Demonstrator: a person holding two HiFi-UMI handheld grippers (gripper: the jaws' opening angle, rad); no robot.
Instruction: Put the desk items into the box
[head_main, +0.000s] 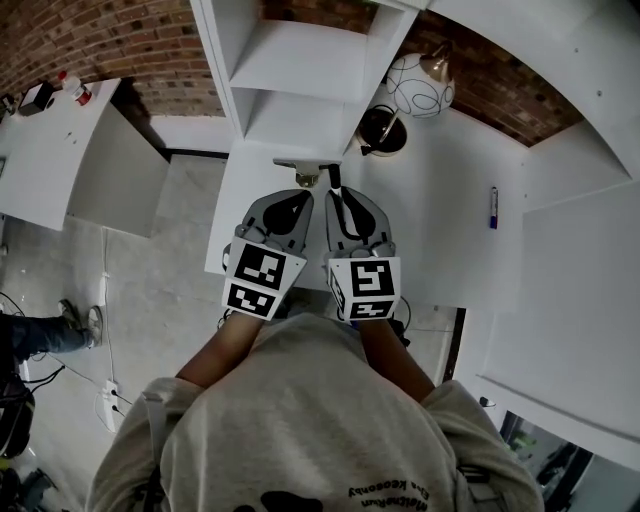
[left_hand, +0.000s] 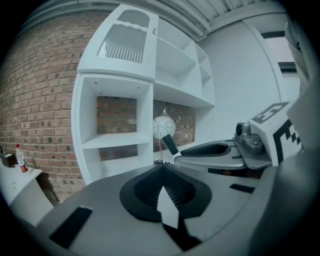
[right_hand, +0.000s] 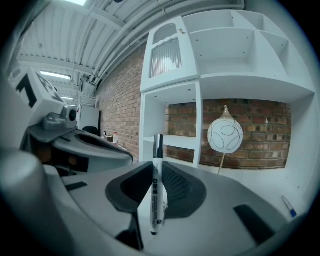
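Our grey shirt nearest, left gripper pinched shut with nothing in it, right gripper clamping a white marker upright above the white desk edge, we note a blue pen lying well right.

Ahead of me: a red brick wall behind a white shelf unit. The white desk carries a round lamp. Grey floor lies to my left, beside a second white table. Strip lights run along the ceiling.

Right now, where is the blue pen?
Head view: the blue pen lies on the white desk at far right, clear of the right claw, which grips a marker.
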